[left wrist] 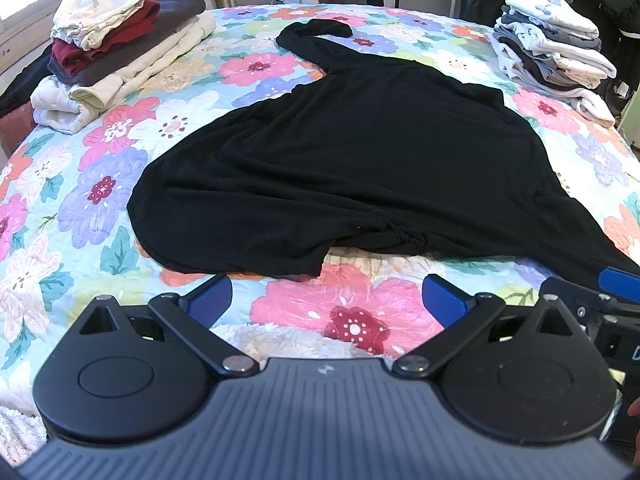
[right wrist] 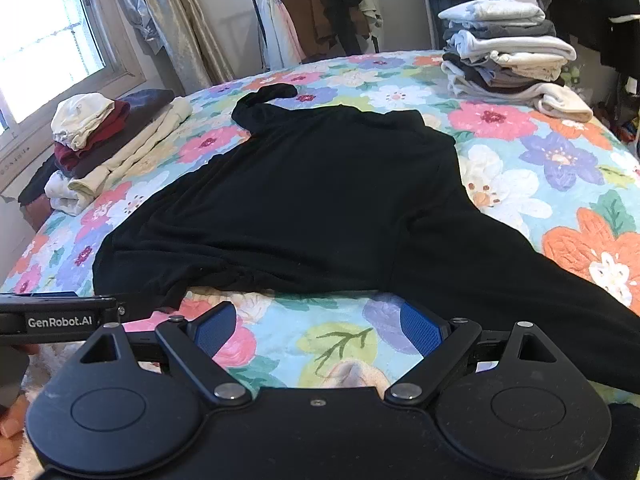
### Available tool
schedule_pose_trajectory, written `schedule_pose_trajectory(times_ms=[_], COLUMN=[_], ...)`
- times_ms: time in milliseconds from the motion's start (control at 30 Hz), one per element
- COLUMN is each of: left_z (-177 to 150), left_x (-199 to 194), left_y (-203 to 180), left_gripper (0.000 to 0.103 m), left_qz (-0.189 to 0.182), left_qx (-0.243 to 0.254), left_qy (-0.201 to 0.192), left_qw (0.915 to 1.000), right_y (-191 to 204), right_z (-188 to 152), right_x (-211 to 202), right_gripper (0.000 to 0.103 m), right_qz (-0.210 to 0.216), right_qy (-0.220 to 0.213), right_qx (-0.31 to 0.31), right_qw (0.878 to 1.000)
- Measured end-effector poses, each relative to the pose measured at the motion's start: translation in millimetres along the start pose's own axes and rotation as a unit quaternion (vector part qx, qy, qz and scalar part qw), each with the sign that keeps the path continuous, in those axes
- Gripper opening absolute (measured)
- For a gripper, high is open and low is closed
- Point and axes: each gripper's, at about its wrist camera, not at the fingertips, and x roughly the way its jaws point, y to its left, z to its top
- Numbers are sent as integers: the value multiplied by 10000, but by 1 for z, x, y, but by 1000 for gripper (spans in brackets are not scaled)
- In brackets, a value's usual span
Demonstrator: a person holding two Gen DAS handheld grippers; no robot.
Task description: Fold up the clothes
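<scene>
While the black long-sleeved knit top point(left wrist: 352, 160) lies spread across the middle of the bed, one sleeve curls toward the far edge and its hem is bunched at the near side. Beneath it, the floral quilted bedspread point(left wrist: 120, 184) covers the whole mattress. Just short of the hem, the left gripper point(left wrist: 326, 300) hovers with its blue-padded fingers spread wide and empty. Beside it, the right gripper point(right wrist: 320, 326) is likewise splayed, holding nothing. One stack of folded clothes point(left wrist: 120, 48) sits far left, a paler folded pile point(left wrist: 556, 52) far right.
</scene>
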Motion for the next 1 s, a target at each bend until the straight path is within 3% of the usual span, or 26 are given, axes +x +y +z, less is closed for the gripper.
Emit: schedule_pose_trajectory(times_ms=[333, 533, 600, 667, 767, 867, 933, 1000], left_z=[3, 23, 35, 46, 57, 62, 63, 61], left_x=[1, -1, 3, 9, 19, 26, 37, 50], left_y=[-6, -36, -56, -89, -149, -205, -238, -264], left_gripper=[103, 103, 103, 102, 100, 100, 98, 97], left_qz=[21, -423, -863, -1080, -1482, -2043, -2436, -2674], left_qx=[108, 409, 407, 656, 1372, 2011, 2240, 2360], left_qy=[84, 113, 190, 260, 383, 475, 670, 781], left_qw=[9999, 9982, 9953, 9916, 9787, 9569, 9413, 9310], right_y=[-24, -68, -101, -136, -190, -241, -269, -291], right_z=[6, 16, 17, 14, 2, -14, -27, -41], right_x=[-6, -21, -30, -41, -63, -91, -109, -124], right_gripper=[92, 92, 92, 92, 92, 92, 92, 92], right_qz=[-66, -127, -237, -409, -803, -1322, -1728, -2035], right_qy=[-82, -211, -211, -218, -165, -73, 24, 101], right_qx=[209, 246, 511, 829, 1259, 1485, 1635, 1902], right_qw=[9997, 9994, 9982, 9955, 9886, 9800, 9713, 9604])
